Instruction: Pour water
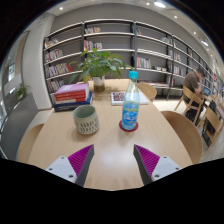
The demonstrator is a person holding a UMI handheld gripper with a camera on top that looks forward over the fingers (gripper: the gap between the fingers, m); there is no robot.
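A clear plastic water bottle (130,105) with a red cap and blue label stands upright on the round wooden table (110,150), beyond my right finger. A grey patterned mug (86,120) stands to its left, beyond my left finger. My gripper (113,160) is open and empty, its purple pads (80,158) spread wide over bare table, well short of both things.
A stack of books (72,95) lies at the table's far left and a potted plant (98,66) stands at the far side. Wooden chairs (186,125) stand to the right. Bookshelves (110,45) line the back wall. A person (196,85) sits at the far right.
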